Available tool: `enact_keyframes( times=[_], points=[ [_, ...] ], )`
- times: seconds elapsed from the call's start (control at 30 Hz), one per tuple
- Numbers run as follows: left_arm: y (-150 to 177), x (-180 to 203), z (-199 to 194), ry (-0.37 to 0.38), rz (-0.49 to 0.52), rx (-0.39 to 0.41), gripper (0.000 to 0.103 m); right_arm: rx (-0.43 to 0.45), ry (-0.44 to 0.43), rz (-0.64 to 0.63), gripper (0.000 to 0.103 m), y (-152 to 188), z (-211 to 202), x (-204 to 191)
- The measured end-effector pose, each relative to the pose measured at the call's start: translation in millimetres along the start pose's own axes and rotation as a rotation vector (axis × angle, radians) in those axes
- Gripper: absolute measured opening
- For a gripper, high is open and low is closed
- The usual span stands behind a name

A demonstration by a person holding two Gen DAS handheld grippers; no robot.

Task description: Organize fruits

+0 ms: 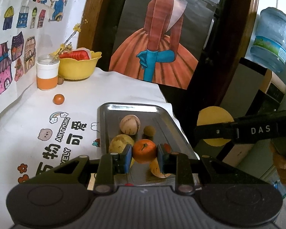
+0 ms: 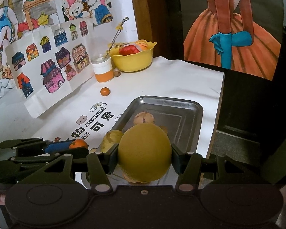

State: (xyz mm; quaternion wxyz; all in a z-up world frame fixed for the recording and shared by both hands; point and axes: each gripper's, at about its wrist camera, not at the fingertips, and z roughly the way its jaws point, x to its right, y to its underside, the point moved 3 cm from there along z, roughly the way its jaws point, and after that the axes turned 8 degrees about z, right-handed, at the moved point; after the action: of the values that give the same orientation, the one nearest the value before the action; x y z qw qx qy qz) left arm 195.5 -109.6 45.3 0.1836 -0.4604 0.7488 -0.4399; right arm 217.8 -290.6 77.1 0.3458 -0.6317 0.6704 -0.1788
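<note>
Left wrist view: one metal tray [image 1: 162,112] on surface [image 1: 112,87], several fruits inside. Left tongs [image 1: 144,157] clamped on one orange [image 1: 144,150], held over tray's near end. Right tongs [image 2: 145,157] clamped on one big yellow fruit [image 2: 144,152] above tray. One small orange ball [image 1: 58,99] loose on surface, near one cup [image 1: 47,74] and one yellow bowl [image 1: 78,66].

We see a lived-in home corner: hand-coloured children's drawings of houses [image 2: 53,66] taped to the white wall, just behind a white printed tablecloth [image 2: 162,80]; on that cloth stands a yellow plastic bowl [image 2: 132,62], and right of it a blue water-cooler bottle [image 1: 272,40].
</note>
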Motion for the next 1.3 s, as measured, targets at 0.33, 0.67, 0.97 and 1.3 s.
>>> enact_keyframes(
  times=[0.33, 0.67, 0.97, 1.3],
  points=[
    [5.7, -2.5, 5.5, -0.007, -0.011, -0.014, 0.031, -0.005, -0.004, 0.004, 0.057, 8.4, 17.2, 9.0],
    [21.6, 18.9, 21.2, 0.040, 0.069, -0.057, 0.031, -0.055, 0.015, -0.010, 0.057, 50.3, 35.5, 28.6],
    [36.0, 32.5, 34.1, 0.029, 0.120, -0.099, 0.031, -0.051, 0.023, -0.047, 0.057, 76.0, 42.6, 28.8],
    [41.8, 32.6, 40.9, -0.003, 0.140, -0.135, 0.031, -0.022, 0.029, -0.076, 0.057, 77.8, 47.2, 24.3]
  ],
)
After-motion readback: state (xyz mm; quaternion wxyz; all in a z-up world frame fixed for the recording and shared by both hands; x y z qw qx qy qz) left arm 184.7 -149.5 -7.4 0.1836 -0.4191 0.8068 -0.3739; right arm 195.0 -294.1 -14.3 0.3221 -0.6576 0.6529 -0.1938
